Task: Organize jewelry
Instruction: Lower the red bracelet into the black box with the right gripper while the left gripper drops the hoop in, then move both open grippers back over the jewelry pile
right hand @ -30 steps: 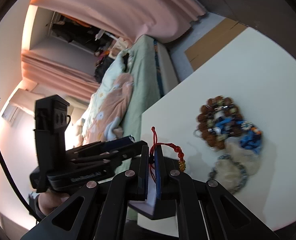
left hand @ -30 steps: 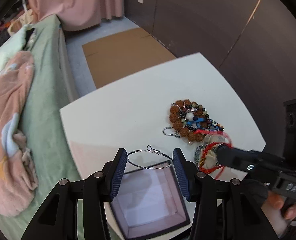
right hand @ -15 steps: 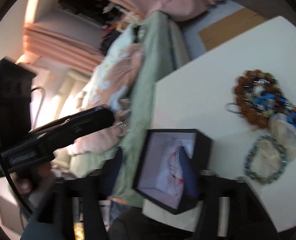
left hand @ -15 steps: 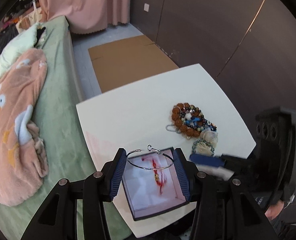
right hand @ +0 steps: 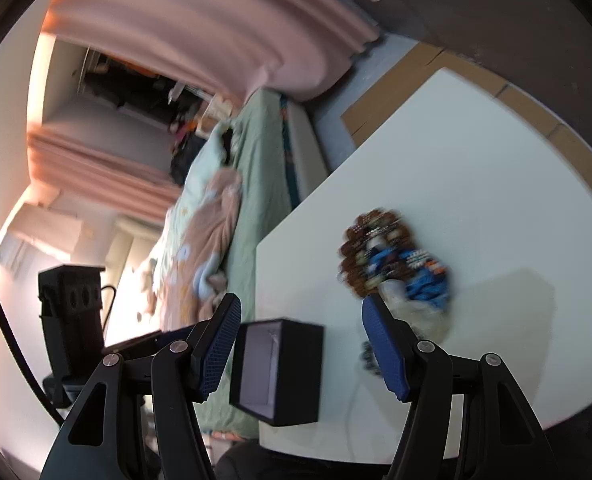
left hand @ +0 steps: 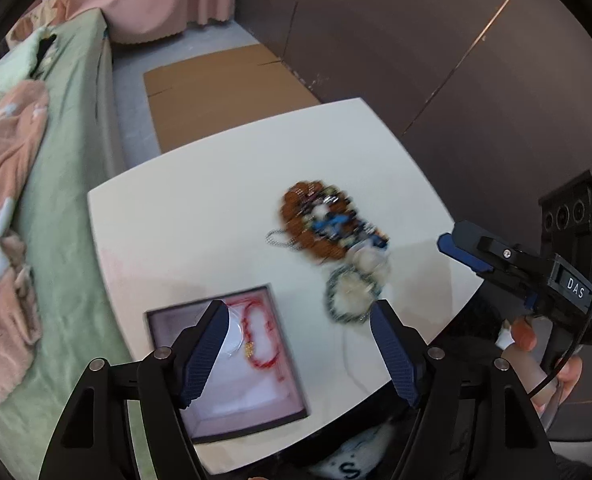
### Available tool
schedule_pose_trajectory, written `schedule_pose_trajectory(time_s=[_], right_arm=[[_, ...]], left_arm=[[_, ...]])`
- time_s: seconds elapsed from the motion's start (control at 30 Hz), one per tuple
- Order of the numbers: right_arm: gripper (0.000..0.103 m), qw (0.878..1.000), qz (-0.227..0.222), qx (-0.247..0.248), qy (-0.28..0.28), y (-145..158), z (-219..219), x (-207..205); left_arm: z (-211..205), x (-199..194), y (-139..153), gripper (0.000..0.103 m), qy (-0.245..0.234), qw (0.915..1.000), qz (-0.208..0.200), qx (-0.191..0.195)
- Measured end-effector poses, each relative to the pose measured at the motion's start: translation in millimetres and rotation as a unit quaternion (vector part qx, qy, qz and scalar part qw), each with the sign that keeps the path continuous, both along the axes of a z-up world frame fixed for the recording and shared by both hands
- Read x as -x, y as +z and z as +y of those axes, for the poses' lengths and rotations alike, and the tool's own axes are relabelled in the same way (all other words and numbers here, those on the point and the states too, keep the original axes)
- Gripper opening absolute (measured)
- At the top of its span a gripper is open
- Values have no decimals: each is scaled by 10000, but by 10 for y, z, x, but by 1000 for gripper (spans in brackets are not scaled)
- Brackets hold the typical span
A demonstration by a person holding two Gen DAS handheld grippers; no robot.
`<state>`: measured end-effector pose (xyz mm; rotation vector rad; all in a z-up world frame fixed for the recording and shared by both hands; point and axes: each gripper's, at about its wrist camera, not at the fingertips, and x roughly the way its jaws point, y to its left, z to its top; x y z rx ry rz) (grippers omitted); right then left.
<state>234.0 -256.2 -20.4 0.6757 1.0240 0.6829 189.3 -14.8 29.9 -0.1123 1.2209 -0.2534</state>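
A black box with a pale lining (left hand: 232, 364) stands at the near edge of the white table (left hand: 200, 216). A red cord bracelet (left hand: 258, 336) and a thin silver hoop (left hand: 234, 338) lie inside it. My left gripper (left hand: 300, 354) is open and empty above the box. A pile of beaded bracelets (left hand: 328, 224) lies mid-table, with a greenish bead bracelet (left hand: 350, 294) beside it. My right gripper (right hand: 302, 344) is open and empty above the box (right hand: 280, 368), near the pile (right hand: 392, 264). It also shows at the right of the left wrist view (left hand: 456, 244).
A bed with a green sheet and a peach blanket (left hand: 12, 200) runs along the table's left side. Flat cardboard (left hand: 224, 88) lies on the floor beyond the table. A dark wall (left hand: 416, 40) stands at the right. Pink curtains (right hand: 224, 28) hang behind.
The right gripper opened, left the red cord bracelet in the box and drew back to the right. The left gripper opened wide and the silver hoop dropped into the box.
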Motion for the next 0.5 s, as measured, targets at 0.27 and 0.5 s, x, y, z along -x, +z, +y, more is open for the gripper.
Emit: schedule_pose_trajectory(time_s=[0.27,0.5], right_arm=[[64,9976,-59,-233,-653,58,-629,3],[64,9968,-150,-243,-746,106,-840,18]], left_arm=[[-395,-189,90,74,7,9990,-458,5],[-643,-368,6,74,-25,9984,-549,-106]])
